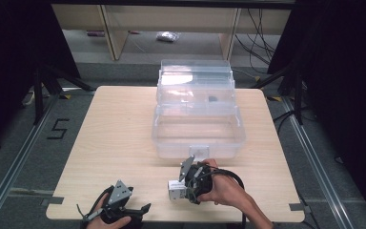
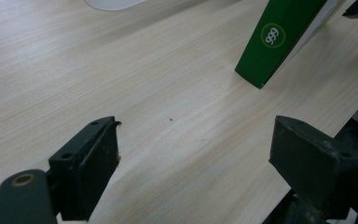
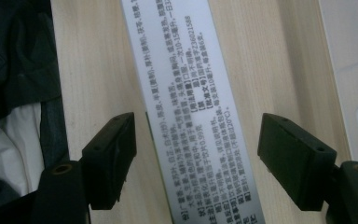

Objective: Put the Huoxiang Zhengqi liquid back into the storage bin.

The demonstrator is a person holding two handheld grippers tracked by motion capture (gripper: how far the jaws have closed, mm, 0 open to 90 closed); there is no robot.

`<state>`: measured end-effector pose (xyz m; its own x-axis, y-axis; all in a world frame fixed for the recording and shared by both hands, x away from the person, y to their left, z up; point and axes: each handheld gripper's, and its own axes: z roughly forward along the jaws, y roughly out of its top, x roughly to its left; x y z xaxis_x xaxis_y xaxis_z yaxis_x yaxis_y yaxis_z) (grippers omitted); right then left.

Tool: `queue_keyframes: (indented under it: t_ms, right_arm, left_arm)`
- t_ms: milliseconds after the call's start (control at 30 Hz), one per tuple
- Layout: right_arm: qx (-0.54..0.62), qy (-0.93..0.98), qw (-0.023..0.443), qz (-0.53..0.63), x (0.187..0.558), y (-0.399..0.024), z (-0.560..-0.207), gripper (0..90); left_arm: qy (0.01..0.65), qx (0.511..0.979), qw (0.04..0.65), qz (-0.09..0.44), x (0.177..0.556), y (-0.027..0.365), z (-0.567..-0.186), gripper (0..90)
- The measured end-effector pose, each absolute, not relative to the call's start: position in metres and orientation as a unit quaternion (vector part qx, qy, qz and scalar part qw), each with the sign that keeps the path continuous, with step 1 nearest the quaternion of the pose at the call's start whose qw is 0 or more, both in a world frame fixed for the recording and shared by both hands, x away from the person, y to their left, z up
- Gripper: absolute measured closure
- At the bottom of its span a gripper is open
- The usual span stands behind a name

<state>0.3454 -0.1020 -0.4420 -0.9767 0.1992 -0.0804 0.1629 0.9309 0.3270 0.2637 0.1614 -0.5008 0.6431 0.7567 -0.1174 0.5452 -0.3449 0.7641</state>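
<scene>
Two claws in play, and we're at the grab step: the right claw (image 1: 183, 188) is spread around a small box (image 1: 175, 190), white printed side up, green on its flank, lying near the front edge of the surface (image 1: 119, 129), pads not touching yet. Next we'd squeeze it square, then lift toward the open clear bin (image 1: 198, 131). Left claw (image 2: 193, 154) sits spread, empty. Grey floor and black drapes around.
</scene>
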Motion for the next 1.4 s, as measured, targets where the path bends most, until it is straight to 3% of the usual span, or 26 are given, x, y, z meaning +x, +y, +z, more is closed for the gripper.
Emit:
queue_keyframes:
  t_ms: [400,800,1400]
  right_arm:
    - [0.080,0.987,0.052,0.129,0.346,-0.097,-0.445,40.6]
    - [0.010,0.994,0.041,0.100,0.352,-0.094,-0.447,63.5]
    - [0.023,0.995,0.031,0.092,0.356,-0.107,-0.420,64.7]
  left_arm:
    - [0.401,0.810,0.408,0.131,0.263,0.161,-0.501,14.9]
    - [0.400,0.813,0.403,0.128,0.263,0.162,-0.500,14.8]
    - [0.400,0.809,0.410,0.132,0.264,0.162,-0.501,14.8]
